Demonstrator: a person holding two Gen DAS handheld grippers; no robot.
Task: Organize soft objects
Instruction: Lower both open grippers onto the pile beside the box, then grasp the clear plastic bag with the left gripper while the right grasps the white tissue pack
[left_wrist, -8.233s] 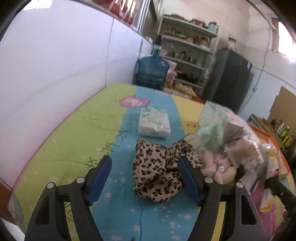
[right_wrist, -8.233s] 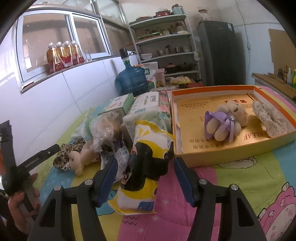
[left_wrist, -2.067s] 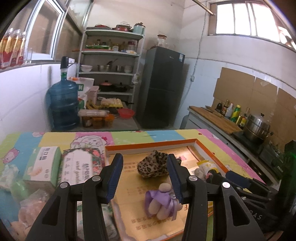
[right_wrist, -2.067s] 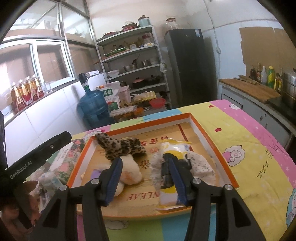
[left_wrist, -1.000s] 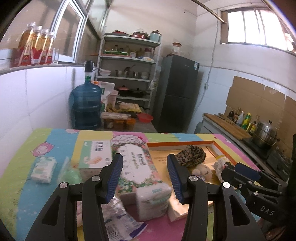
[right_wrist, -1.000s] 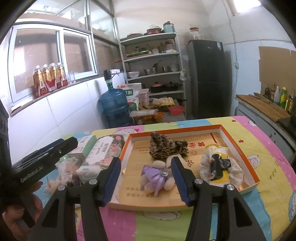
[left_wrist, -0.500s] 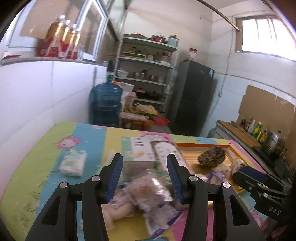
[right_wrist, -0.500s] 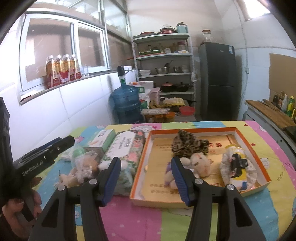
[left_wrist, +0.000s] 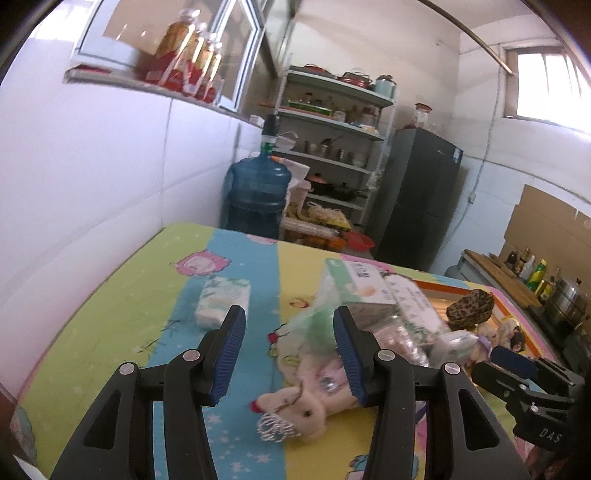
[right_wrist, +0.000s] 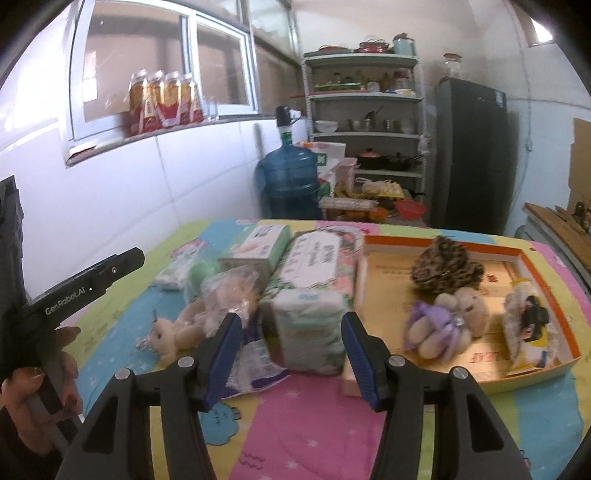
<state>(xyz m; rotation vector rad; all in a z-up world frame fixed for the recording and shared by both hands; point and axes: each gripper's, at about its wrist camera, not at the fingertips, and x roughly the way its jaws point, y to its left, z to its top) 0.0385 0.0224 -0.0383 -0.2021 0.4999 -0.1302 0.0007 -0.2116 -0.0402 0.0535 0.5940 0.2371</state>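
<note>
Both tools gape empty: left tool (left_wrist: 288, 332) above a pink plush rabbit (left_wrist: 306, 400) (lying lengthwise, head toward lower left); right tool (right_wrist: 291, 339).

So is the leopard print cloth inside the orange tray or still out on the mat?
Inside. The leopard print cloth lies bunched within the orange tray.

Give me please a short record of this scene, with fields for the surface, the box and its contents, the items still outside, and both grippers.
surface: colourful cartoon sheet
box: orange-rimmed cardboard box, open
in box: leopard-print cloth; plush toy with purple bow; yellow packet
outside box: wipes packs; tissue box; pink plush toy; small tissue pack
left gripper: open, empty
right gripper: open, empty
</note>
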